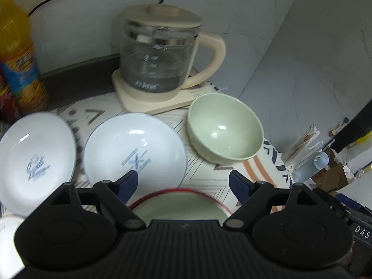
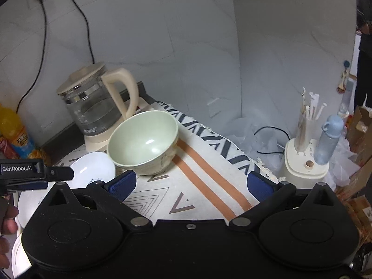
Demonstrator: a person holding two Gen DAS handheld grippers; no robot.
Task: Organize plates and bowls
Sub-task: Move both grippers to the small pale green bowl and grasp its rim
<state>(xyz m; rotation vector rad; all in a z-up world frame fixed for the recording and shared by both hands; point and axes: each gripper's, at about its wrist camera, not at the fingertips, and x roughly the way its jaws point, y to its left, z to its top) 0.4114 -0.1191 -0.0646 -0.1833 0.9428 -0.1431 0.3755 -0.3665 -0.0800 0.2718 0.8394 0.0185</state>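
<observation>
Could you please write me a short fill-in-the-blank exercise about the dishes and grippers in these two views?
1. The green bowl stands on the patterned ____.
2. The glass kettle has a ____-coloured handle.
3. The left gripper and right gripper both have their fingers ____.
4. The bowl below the left gripper has a ____ rim.

Missing words: cloth; cream; open; red

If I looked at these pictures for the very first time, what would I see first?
Probably the pale green bowl, sitting empty on the patterned cloth right in front of the glass kettle with its cream handle. To its left lie two white plates with blue print, side by side. Both the left tool and the right tool are open and hold nothing.
</observation>
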